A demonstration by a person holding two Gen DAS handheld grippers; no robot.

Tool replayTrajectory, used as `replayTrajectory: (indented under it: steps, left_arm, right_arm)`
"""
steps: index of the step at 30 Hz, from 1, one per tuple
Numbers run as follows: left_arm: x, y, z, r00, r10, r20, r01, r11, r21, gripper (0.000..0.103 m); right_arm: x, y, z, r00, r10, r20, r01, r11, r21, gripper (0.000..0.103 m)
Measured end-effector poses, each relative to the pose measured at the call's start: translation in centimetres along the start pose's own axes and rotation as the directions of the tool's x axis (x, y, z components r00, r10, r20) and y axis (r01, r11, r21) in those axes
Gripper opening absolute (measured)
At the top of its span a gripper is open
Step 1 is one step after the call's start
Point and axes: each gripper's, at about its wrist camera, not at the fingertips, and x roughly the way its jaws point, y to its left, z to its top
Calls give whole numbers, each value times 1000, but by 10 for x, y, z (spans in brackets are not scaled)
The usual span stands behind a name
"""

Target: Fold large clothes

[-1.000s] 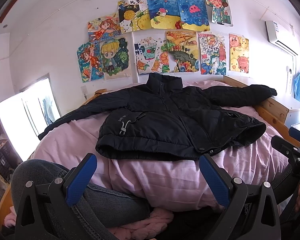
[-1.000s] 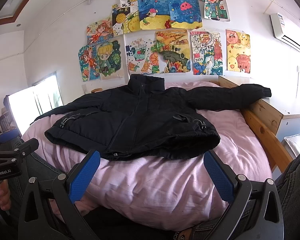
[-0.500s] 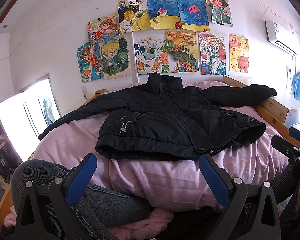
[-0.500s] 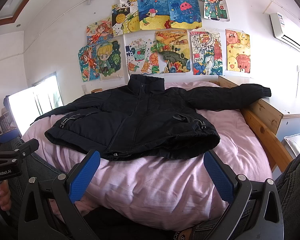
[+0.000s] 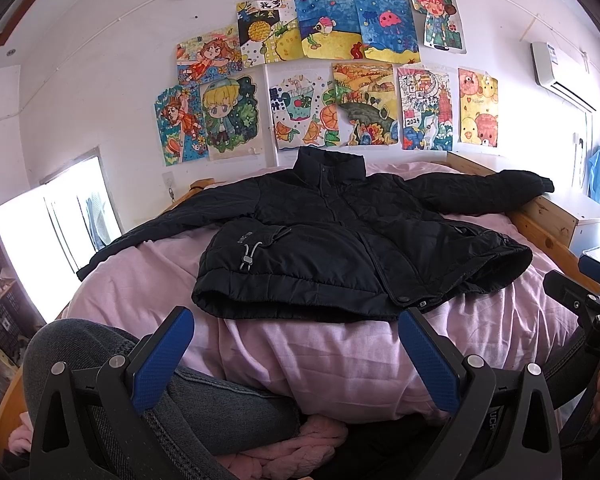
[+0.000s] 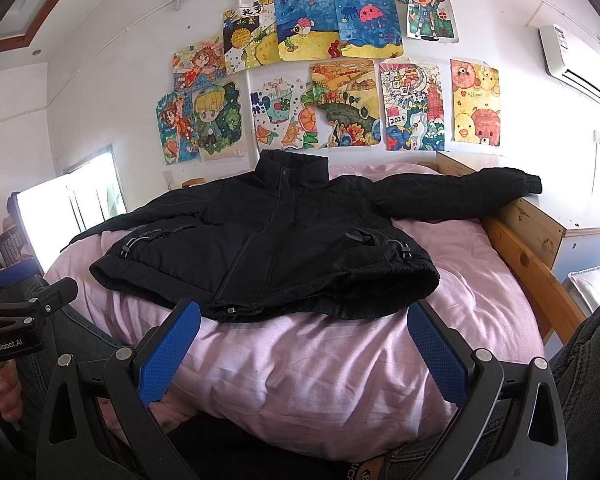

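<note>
A black padded jacket lies front up on a pink-sheeted bed, collar toward the wall, both sleeves spread out sideways. It also shows in the right wrist view. Its right sleeve rests over the wooden bed rail. My left gripper is open and empty, held short of the hem. My right gripper is open and empty, also just short of the hem. Each gripper shows at the edge of the other's view.
A wooden bed rail runs along the right side, with a white cabinet beyond it. Drawings cover the wall behind the bed. A bright window is at the left. The person's knee is below the bed edge.
</note>
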Motion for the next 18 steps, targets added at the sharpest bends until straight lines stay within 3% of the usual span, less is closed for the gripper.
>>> replayTrajectory:
  steps: [13,18]
  left_arm:
    - [0,1,0,1000,0,-5,0,1000,1,103]
    - [11,-2,9,998,32,-53,-30,999,44,103]
  right_arm:
    - [0,1,-1,1000,1,-4,-1,1000,3,102]
    - [6,-3,5,999,22,-44,-21,999,24,102]
